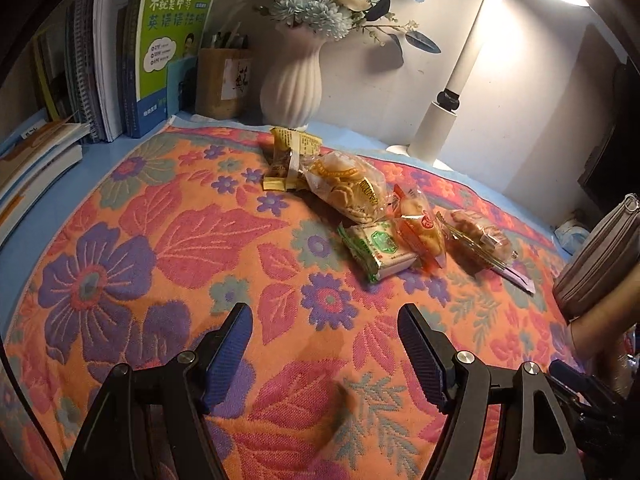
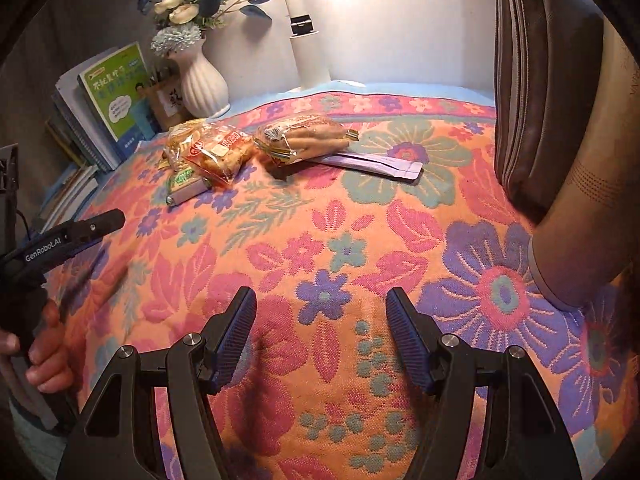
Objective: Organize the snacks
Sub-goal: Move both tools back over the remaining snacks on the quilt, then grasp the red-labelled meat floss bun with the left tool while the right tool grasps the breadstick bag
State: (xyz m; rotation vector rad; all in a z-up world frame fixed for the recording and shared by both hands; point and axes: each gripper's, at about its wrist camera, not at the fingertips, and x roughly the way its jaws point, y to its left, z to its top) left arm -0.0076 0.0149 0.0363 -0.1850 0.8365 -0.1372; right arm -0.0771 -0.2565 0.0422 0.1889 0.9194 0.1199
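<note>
Several wrapped snacks lie in a row on the floral cloth (image 1: 160, 240). From the back: small yellow packets (image 1: 290, 160), a clear bag of yellow crackers (image 1: 346, 186), a green-and-white packet (image 1: 376, 250), an orange-red packet (image 1: 420, 228), a clear bag of brown biscuits (image 1: 478, 238) and a flat purple sachet (image 1: 520, 278). The right wrist view shows the green packet (image 2: 186, 186), orange-red packet (image 2: 218, 154), biscuit bag (image 2: 306, 140) and purple sachet (image 2: 380, 164). My left gripper (image 1: 324, 320) is open and empty, short of the snacks. My right gripper (image 2: 320, 308) is open and empty, well short of them.
Books (image 1: 168, 48) stand at the back left, with a wooden pen holder (image 1: 222, 80), a white vase of flowers (image 1: 294, 80) and a lit white lamp (image 1: 460, 80). A grey zipped pouch (image 2: 540, 80) stands at the right. My left gripper shows in the right view (image 2: 80, 232).
</note>
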